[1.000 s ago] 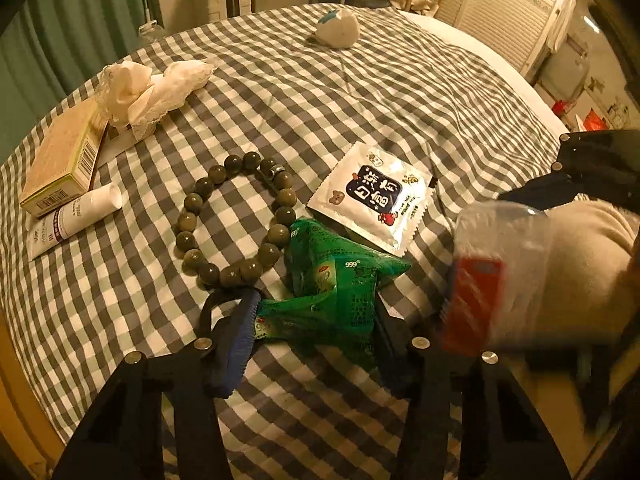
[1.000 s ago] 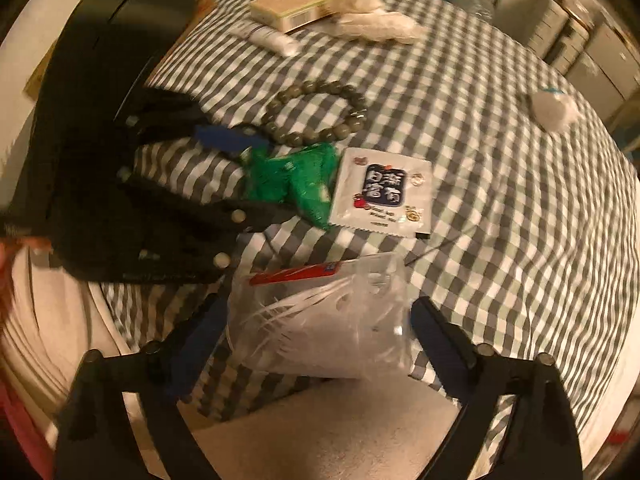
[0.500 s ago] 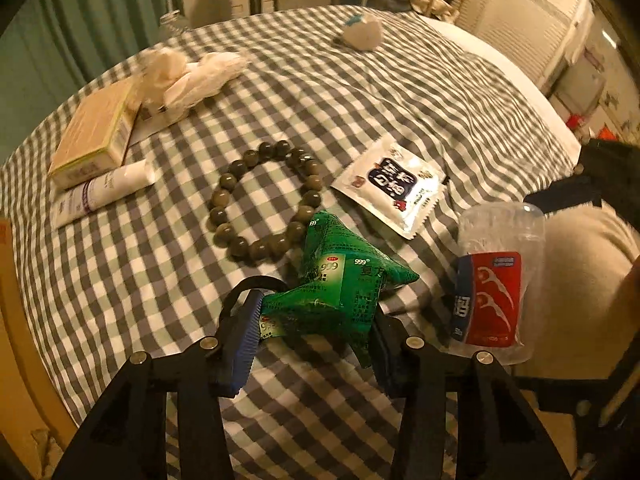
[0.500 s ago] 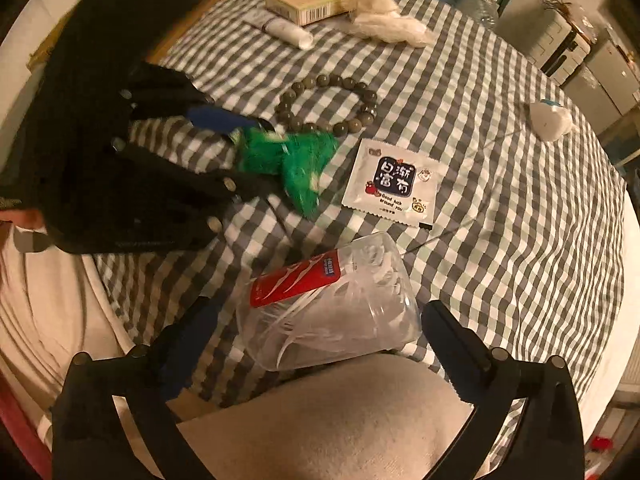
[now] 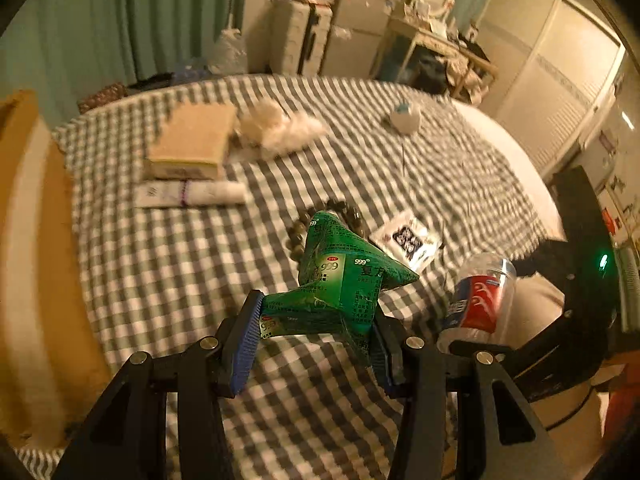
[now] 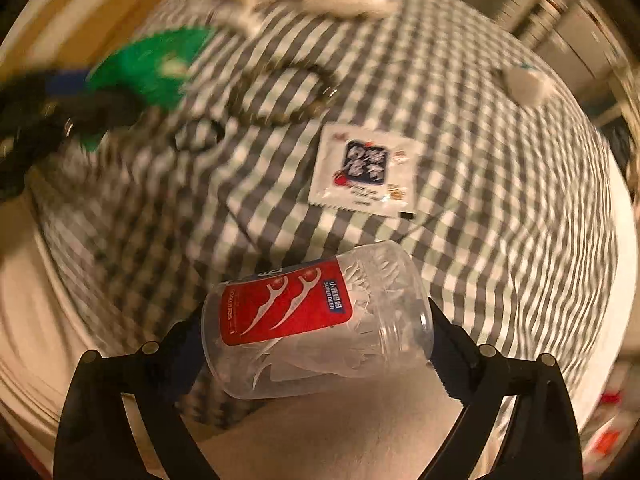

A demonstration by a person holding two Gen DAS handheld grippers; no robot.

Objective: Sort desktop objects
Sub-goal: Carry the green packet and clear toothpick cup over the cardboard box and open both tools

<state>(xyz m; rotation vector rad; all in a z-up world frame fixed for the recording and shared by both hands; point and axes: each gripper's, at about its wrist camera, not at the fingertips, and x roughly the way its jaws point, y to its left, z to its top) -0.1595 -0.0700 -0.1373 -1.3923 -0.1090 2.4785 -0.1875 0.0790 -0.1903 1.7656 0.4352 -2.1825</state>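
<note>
Left tongs [image 5: 316,340] pinch crumpled green packet [image 5: 340,280] clear above the checked bed [image 5: 160,280]; right tongs [image 6: 316,344], closing, straddle the floss-pick jar [image 6: 320,320], which may roll free if squeezed off-centre.

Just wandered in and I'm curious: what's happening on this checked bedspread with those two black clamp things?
A person is sorting small items with a hand-held gripper in each hand. The left gripper has its jaws clamped on a crumpled green packet, held clear of the bedspread. The right gripper has a clear tub of floss picks between its jaws, which are closing. A bead bracelet and white sachet lie unsorted.
</note>
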